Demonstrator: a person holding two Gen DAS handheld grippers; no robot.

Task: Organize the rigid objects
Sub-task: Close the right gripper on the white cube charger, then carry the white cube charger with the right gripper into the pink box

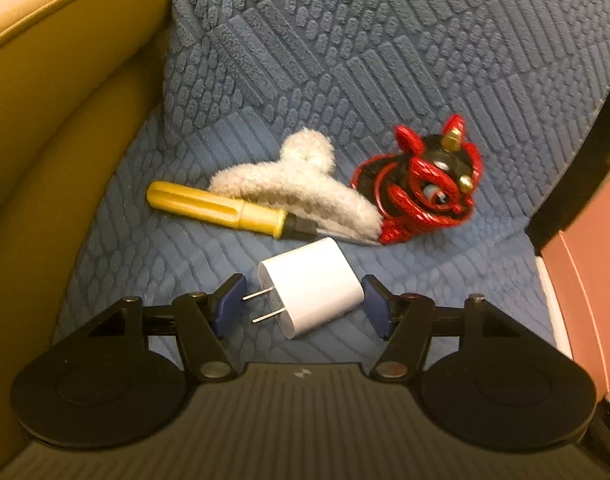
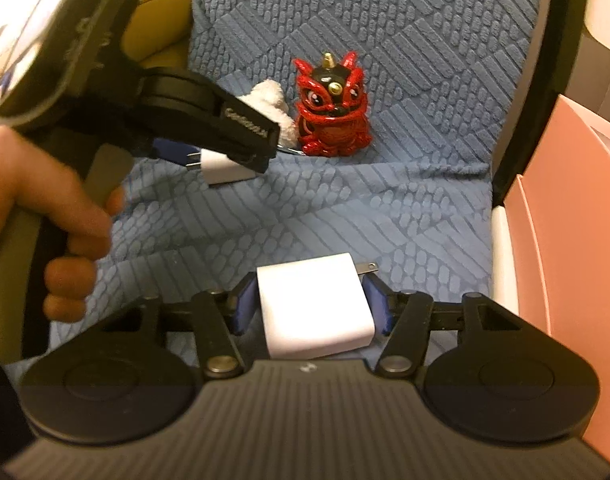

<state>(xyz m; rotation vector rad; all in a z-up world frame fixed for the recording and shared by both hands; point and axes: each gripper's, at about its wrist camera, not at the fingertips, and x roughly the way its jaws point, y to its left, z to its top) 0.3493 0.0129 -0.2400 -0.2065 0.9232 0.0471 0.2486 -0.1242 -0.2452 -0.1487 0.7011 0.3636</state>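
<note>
My left gripper (image 1: 303, 306) is open around a small white charger plug (image 1: 311, 286) lying on the blue textured cushion (image 1: 345, 60); its pads flank the plug without clearly pressing it. Behind it lie a yellow-handled screwdriver (image 1: 217, 210), a fluffy white hair claw (image 1: 293, 188) and a red lion figurine (image 1: 421, 188). My right gripper (image 2: 311, 306) is shut on a larger white charger block (image 2: 315, 306), prongs pointing right. The right wrist view also shows the left gripper (image 2: 225, 148) over its plug (image 2: 223, 170), and the figurine (image 2: 333, 108) upright.
A tan leather sofa arm (image 1: 65, 120) rises on the left. A pink box (image 2: 565, 240) stands at the right, beside a black strap (image 2: 537, 80) along the cushion's edge. A bare hand (image 2: 45, 208) holds the left gripper's handle.
</note>
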